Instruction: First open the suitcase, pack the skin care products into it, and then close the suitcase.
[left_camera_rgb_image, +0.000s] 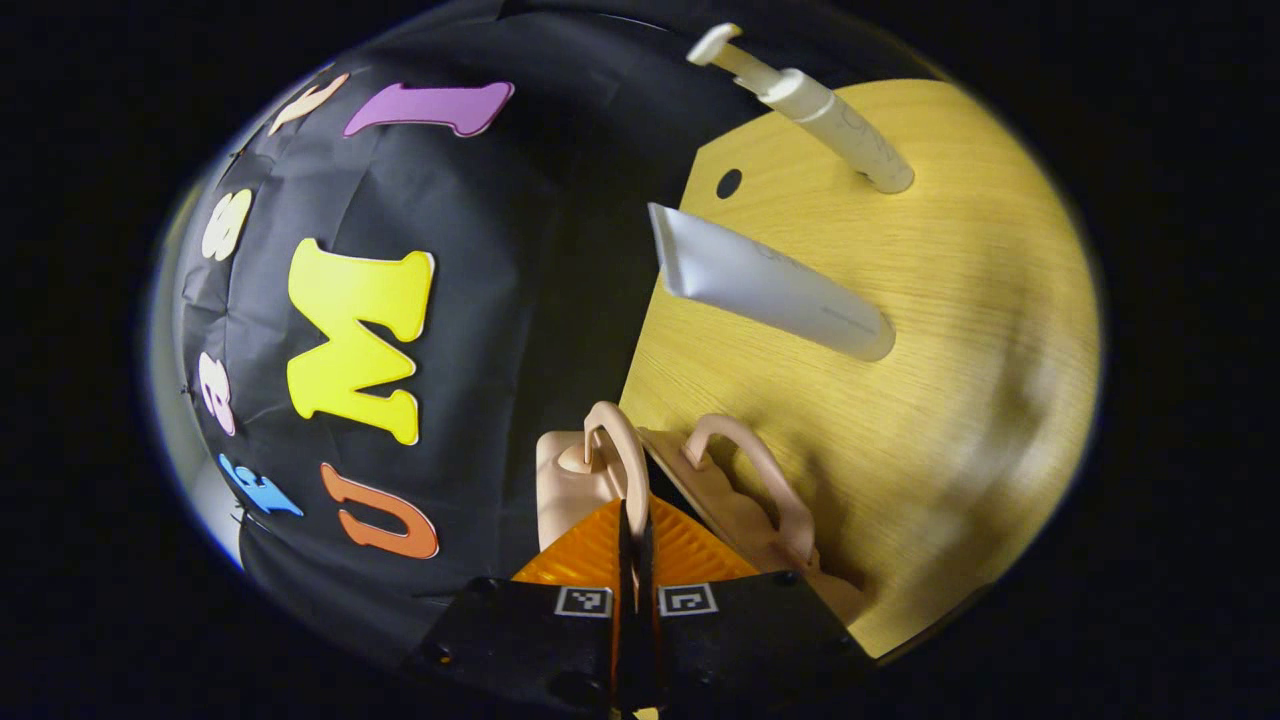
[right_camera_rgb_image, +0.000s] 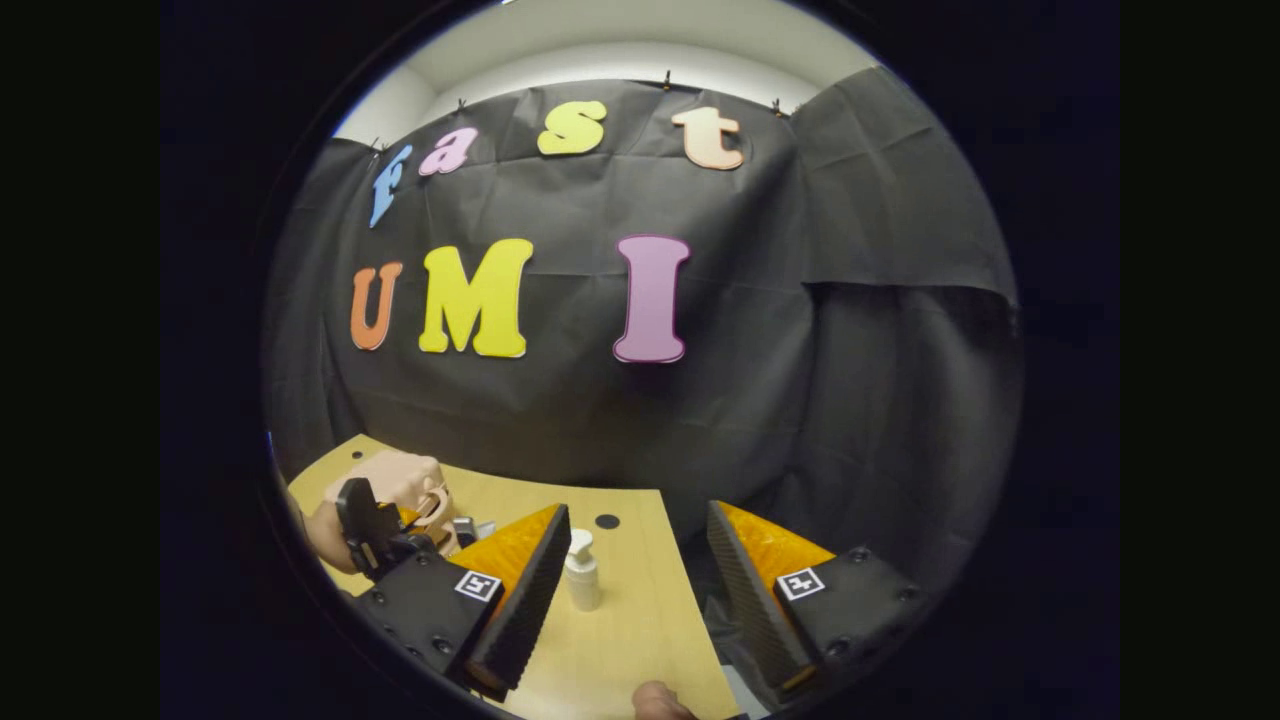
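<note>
Wooden table (left_camera_rgb_image: 960, 400): left gripper (left_camera_rgb_image: 634, 530) pinching suitcase (left_camera_rgb_image: 570, 480) handle (left_camera_rgb_image: 625, 455), opening underway; right gripper (right_camera_rgb_image: 640, 590) gaping, needing pump bottle (right_camera_rgb_image: 582, 572) next

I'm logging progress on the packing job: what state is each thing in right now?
suitcase: on the table, slightly ajar, a dark gap between its halves
suitcase handle: clamped in the left gripper
left gripper: shut on the handle
right gripper: open, holding nothing
pump bottle: upright on the table, not packed
tube: standing on its cap, not packed
</note>
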